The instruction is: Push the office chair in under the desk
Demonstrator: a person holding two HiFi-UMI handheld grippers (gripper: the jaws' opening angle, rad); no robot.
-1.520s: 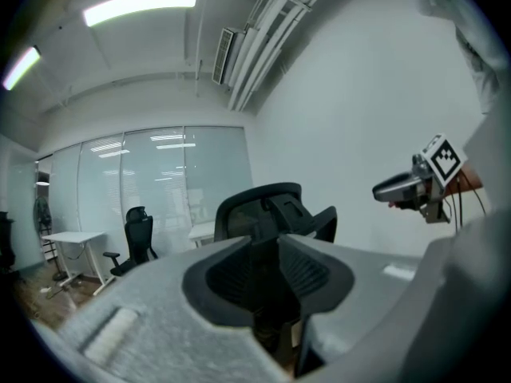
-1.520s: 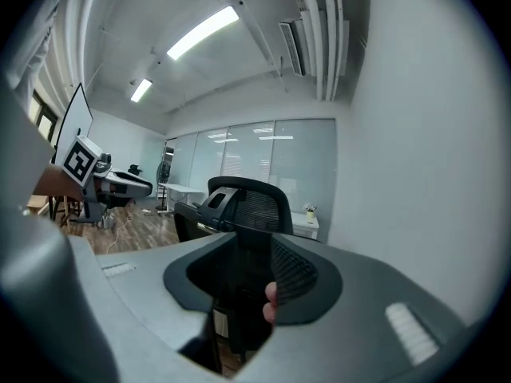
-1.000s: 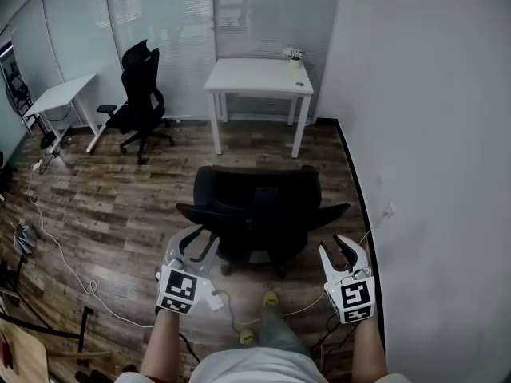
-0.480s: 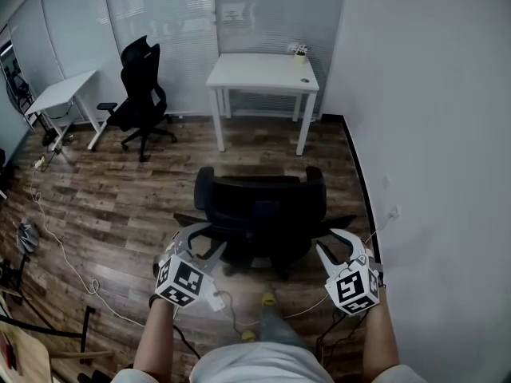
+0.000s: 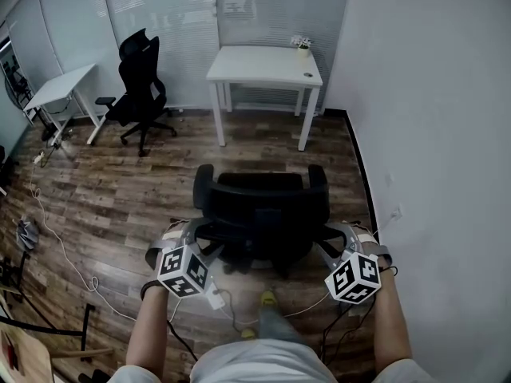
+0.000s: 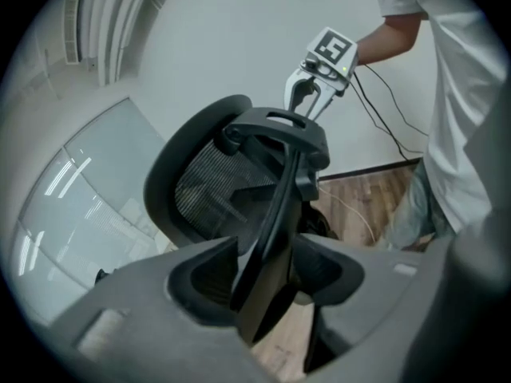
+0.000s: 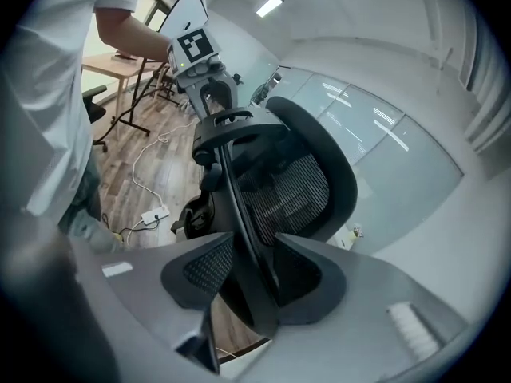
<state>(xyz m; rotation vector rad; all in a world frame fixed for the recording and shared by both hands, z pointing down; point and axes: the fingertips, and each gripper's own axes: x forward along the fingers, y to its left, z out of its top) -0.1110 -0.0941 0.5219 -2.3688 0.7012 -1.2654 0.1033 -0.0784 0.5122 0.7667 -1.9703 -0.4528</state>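
Two grippers sit at the near side of the chair (image 5: 262, 202), one at each end of a black bar (image 5: 263, 231) that runs across the chair. The left gripper (image 5: 194, 234) has its fingers wide; they have just been opening, and the left gripper view shows the bar passing between them with gaps on both sides, not squeezed. The right gripper (image 5: 343, 236) has its fingers moderately apart; they too have just been opening, and the right gripper view shows the bar running up between them, not clamped. Both grippers point forward and down, with the marker cubes toward the person. The chair stands on the wood floor (image 5: 120, 198) between the person and the white tabletop (image 5: 255, 64), well apart from it and not under it. A small pot (image 5: 303, 48) stands at the tabletop's far right corner. A second chair (image 5: 140, 86) and a second white table (image 5: 60, 90) stand at the far left. Cables (image 5: 48, 230) trail across the floor at left.
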